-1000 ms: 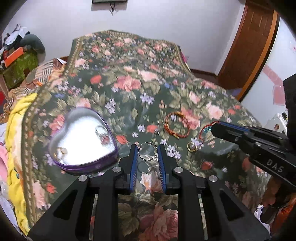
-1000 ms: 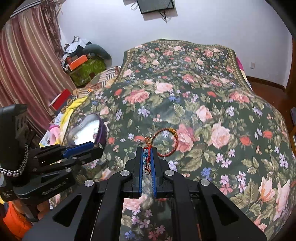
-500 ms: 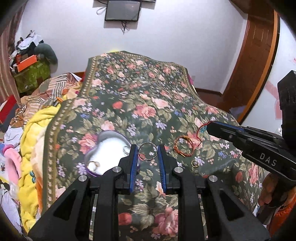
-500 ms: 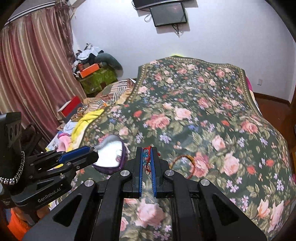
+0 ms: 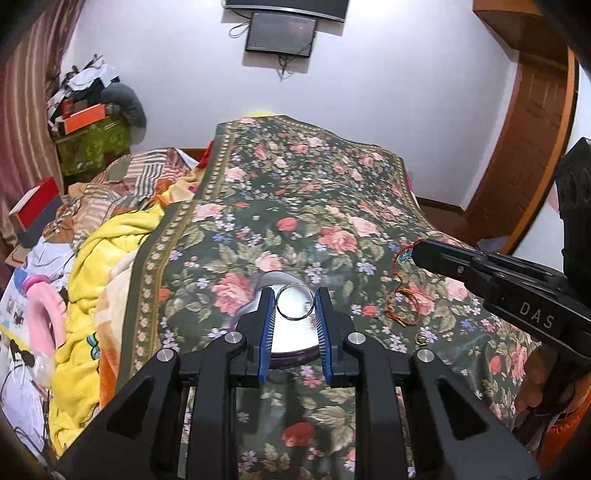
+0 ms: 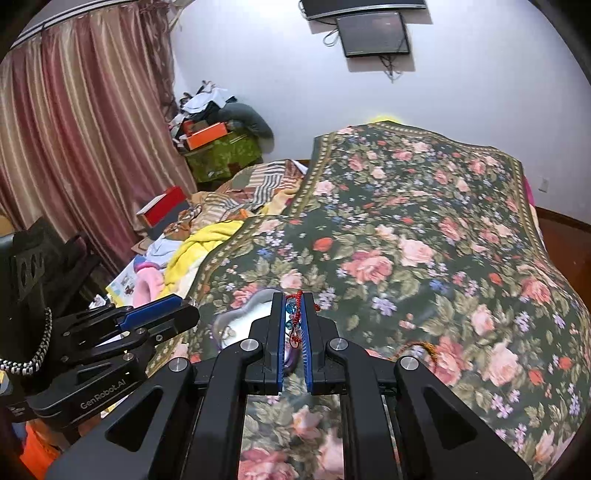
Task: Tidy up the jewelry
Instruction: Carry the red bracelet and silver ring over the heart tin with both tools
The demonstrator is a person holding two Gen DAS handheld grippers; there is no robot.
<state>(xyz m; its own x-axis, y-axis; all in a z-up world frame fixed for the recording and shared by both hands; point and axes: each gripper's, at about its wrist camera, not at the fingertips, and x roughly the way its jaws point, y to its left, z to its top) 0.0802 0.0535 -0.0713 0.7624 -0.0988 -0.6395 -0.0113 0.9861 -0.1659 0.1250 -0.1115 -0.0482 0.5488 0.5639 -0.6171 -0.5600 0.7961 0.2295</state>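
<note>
Above a floral bedspread (image 5: 295, 229), the left gripper (image 5: 294, 306) pinches a silver ring (image 5: 294, 302) between its blue pads, directly over the heart-shaped tin (image 5: 291, 336). Right of it, the right gripper (image 6: 293, 314) is clamped on a red cord bracelet (image 6: 293, 319) with blue beads; an orange bracelet (image 5: 400, 306) and a small ring (image 5: 421, 339) lie on the cloth

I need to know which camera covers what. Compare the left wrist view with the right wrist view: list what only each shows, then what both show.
Only the left wrist view: the silver ring pinched in the left gripper, the wooden door, and a small ring lying on the floral bedspread.

Only the right wrist view: the striped curtain.

Both: the heart-shaped tin, the red cord bracelet clamped in the right gripper, the orange bracelet, and the wall screen.
</note>
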